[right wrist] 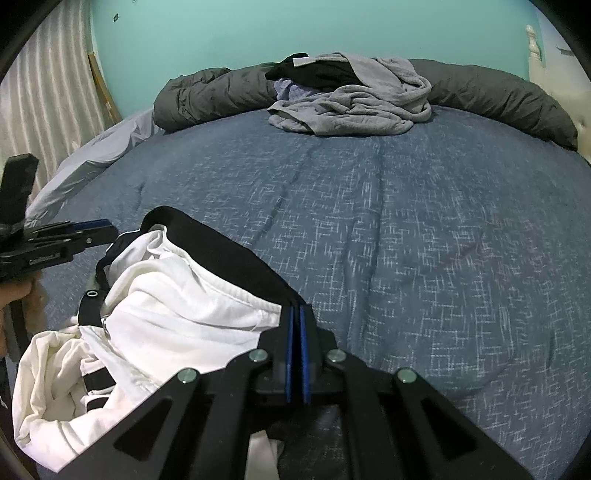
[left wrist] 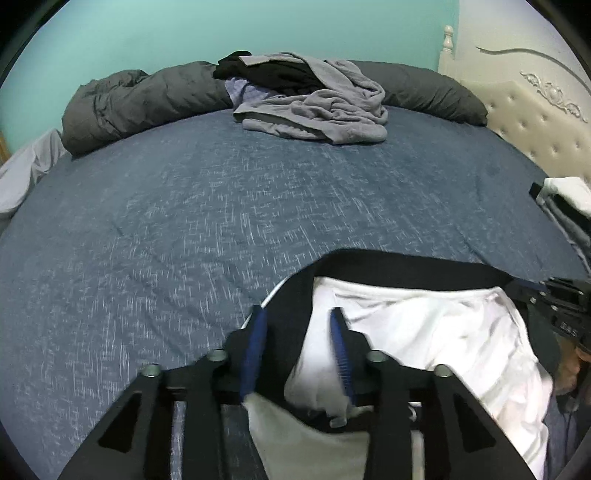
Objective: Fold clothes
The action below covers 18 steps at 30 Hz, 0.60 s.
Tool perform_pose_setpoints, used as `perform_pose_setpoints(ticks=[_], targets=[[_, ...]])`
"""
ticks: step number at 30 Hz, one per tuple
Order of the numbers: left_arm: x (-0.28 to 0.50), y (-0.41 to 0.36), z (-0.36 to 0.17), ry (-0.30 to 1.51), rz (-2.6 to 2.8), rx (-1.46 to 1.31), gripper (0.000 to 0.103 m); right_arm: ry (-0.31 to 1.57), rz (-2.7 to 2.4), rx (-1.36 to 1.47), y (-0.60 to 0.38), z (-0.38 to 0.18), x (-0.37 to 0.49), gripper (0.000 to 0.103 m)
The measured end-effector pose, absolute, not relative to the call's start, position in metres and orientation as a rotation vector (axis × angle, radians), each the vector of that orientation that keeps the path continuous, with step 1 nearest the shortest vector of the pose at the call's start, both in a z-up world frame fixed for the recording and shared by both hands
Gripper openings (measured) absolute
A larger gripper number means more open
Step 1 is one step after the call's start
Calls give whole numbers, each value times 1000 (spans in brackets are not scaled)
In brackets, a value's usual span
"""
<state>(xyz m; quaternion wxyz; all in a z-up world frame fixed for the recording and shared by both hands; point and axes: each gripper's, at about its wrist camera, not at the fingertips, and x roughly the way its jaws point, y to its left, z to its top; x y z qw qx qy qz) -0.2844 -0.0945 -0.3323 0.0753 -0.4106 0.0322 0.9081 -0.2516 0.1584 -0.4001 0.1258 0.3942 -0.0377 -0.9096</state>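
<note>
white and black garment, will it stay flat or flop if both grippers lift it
Likely floppy: the white and black garment already sags in loose folds between the left gripper and right gripper. Probably light, since thin pinches hold it. The unheld part should drape down.

a bed [left wrist: 184, 206] with a blue flecked cover fills both views, and a dark grey rolled duvet [left wrist: 122, 107] lies along its far edge against a teal wall [left wrist: 221, 26]. a cream tufted headboard [left wrist: 546, 122] with carved trim stands at the right, and a pale striped curtain [right wrist: 40, 99] hangs at the left of the right wrist view.
</note>
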Motion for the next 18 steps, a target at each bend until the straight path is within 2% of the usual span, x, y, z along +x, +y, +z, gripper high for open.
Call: perform_pose_setpoints(ticks=[2, 6, 9, 15, 18], targets=[[-291, -89, -336, 134, 2725, -1237, 43, -121, -2647, 1139, 159, -399, -251, 3], [-308, -90, -347, 69, 2702, -1291, 43, -113, -2643, 1129, 158, -398, -250, 3], [-321, -87, -354, 136, 2714, -1331, 43, -115, -2642, 1128, 159, -398, -250, 3], [-335, -89, -362, 83, 2671, -1361, 43, -109, -2644, 1124, 159, -398, -250, 3], [-337, -91, -365, 59, 2664, -1365, 31, -98, -2643, 1124, 156, -399, -249, 3]])
